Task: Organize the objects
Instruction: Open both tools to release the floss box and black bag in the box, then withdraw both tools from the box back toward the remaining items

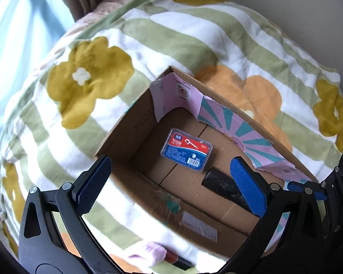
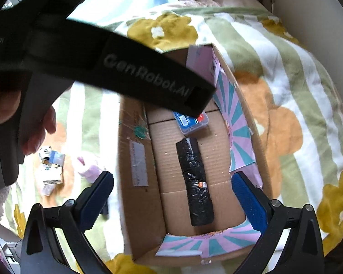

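Observation:
An open cardboard box (image 1: 125, 123) (image 2: 137, 205) lies on a flowered blanket. Inside it lie a blue floss-pick case (image 1: 186, 147) (image 2: 194, 121) and a black wrapped roll (image 1: 224, 186) (image 2: 196, 182). My left gripper (image 1: 171, 187) is open and empty above the box's near side. My right gripper (image 2: 173, 198) is open and empty above the box, straddling the black roll. The left gripper's black body (image 2: 125, 66) crosses the right wrist view and hides part of the case.
Pink and teal paper (image 1: 231, 125) (image 2: 237, 125) lines the box walls. On the blanket left of the box lie a pink fluffy item (image 2: 90, 167) (image 1: 152, 254), a small white packet (image 2: 50, 169) and a dark red stick (image 1: 178, 260).

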Demonstrator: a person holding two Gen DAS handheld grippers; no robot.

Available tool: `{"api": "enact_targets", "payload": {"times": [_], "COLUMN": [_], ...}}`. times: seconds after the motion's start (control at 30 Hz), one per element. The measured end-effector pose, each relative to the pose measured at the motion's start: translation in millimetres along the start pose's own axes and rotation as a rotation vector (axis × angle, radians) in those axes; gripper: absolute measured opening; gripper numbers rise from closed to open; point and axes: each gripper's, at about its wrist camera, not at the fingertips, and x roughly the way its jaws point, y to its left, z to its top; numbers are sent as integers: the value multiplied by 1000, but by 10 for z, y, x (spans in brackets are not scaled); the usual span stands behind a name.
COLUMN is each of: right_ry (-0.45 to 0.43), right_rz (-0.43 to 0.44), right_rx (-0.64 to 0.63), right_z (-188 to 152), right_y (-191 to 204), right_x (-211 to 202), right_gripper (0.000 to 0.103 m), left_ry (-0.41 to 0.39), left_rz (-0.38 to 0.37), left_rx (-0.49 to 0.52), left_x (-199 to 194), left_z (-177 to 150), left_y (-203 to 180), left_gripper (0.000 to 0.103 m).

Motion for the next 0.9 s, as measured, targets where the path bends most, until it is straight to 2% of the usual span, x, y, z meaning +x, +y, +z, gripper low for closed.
{"api": "enact_targets", "payload": {"times": [0.23,0.43,0.7,0.9], "right_ry": [-23,-42,-78,-125], "right_rz": [8,0,55,102], "right_rx": [-37,-87,-136,-165], "right_z": [83,122,76,38], "right_y": [242,506,912,1305], "right_x": [-516,-914,-1276,-1438], "right_gripper": [103,102,103,103], "left_ry": [-29,-65,-103,-155], "left_rz": [26,42,105,238], "left_rx": [-91,-174,-373,-537], "left_x": [-652,-1237,-1929,-2446], "left_z": [-175,-498,-1344,-2143], "left_y": [176,423,944,1294], "left_gripper": [103,103,103,103]}}
